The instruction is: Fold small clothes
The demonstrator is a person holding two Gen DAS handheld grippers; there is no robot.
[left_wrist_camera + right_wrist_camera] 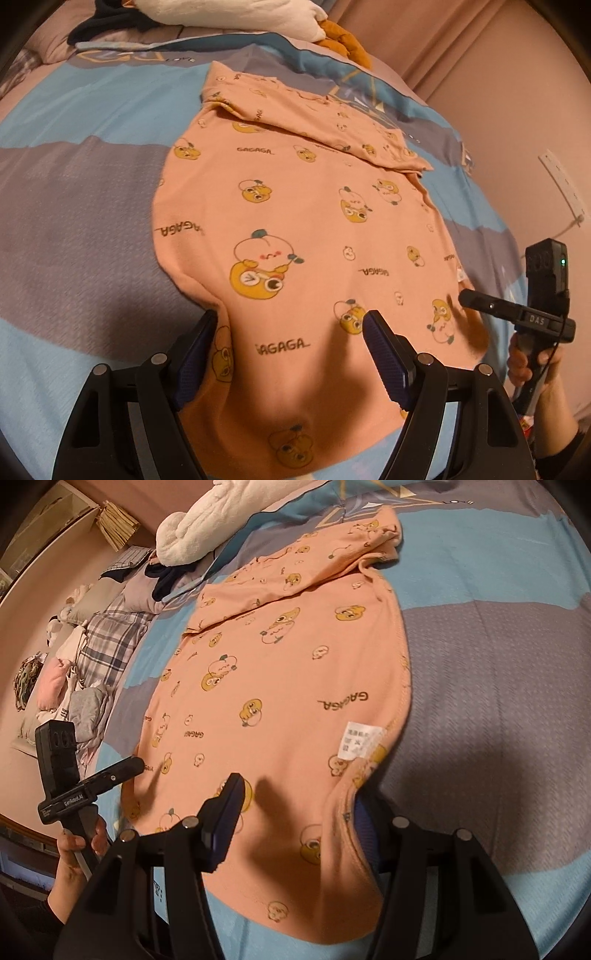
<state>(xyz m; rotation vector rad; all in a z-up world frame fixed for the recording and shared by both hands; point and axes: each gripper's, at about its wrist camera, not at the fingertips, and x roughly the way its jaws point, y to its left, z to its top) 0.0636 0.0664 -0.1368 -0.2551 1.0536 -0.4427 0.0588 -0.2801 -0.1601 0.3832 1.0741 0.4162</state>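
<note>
A peach child's shirt (295, 221) printed with yellow cartoon faces and "GAGAGA" lies flat on the bed, its sleeves folded across the far end. My left gripper (290, 354) is open over the near hem, a corner of cloth bunched against its left finger (195, 365). My right gripper (295, 823) is open over the other near corner of the shirt (295, 686); the hem rides up over its right finger (364, 823). A white care label (360, 740) shows near that corner. Each gripper shows at the other view's edge: right gripper (461, 297), left gripper (138, 764).
The bedspread (92, 192) is blue and grey. A white plush toy (258, 14) and dark clothes lie at the head of the bed. Piled clothes and pillows (74, 672) line the far side. A pink wall (498, 92) stands close by.
</note>
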